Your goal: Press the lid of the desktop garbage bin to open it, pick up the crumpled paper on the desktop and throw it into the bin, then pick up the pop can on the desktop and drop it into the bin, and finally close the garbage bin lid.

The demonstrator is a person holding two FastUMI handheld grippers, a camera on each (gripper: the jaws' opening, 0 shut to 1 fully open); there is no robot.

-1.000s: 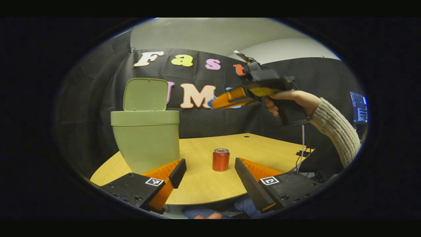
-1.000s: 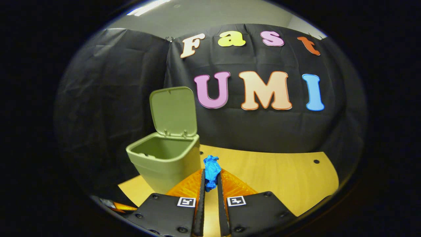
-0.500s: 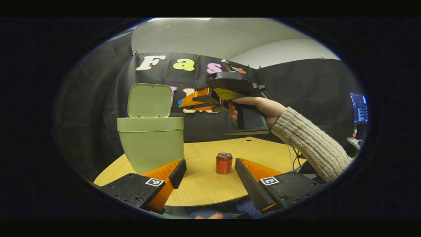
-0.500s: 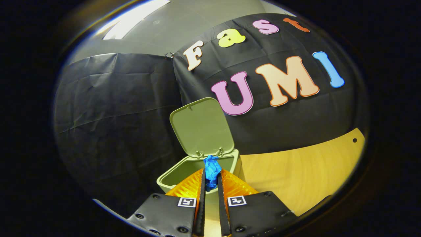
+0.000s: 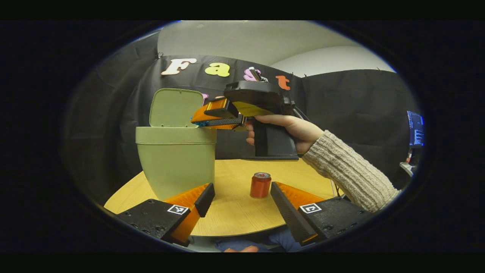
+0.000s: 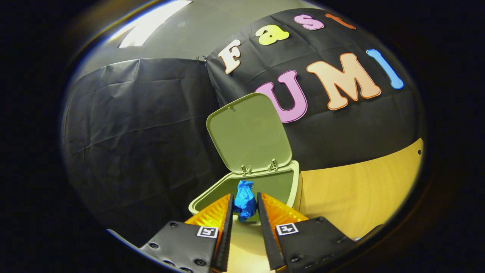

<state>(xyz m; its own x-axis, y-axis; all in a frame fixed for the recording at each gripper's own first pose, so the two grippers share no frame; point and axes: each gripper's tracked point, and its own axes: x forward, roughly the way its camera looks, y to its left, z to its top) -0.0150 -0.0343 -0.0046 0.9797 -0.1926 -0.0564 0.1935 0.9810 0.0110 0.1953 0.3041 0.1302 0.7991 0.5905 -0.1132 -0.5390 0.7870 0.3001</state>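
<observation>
The green desktop bin [image 5: 176, 163] stands on the wooden table [image 5: 235, 216] with its lid [image 5: 175, 108] swung up. In the right gripper view the open bin [image 6: 293, 185] lies just beyond and below my fingers, its lid [image 6: 250, 132] upright behind. My right gripper [image 6: 245, 204] is shut on the blue crumpled paper [image 6: 245, 199] over the bin's opening, jaws slightly parted. The left gripper view shows that right gripper [image 5: 197, 119] level above the rim, held by a hand. The orange pop can [image 5: 260, 185] stands upright ahead of my open left gripper [image 5: 242, 189].
A sleeved arm [image 5: 348, 170] reaches in from the right above the table. A lit screen [image 5: 415, 129] sits at the far right, and the table [image 6: 360, 189] stretches right of the bin. Black cloth walls stand close behind the bin.
My right gripper has carried the paper leftward and forward until it hangs over the bin's opening. Its fingers stand a little wider apart than before. The left gripper has barely moved.
</observation>
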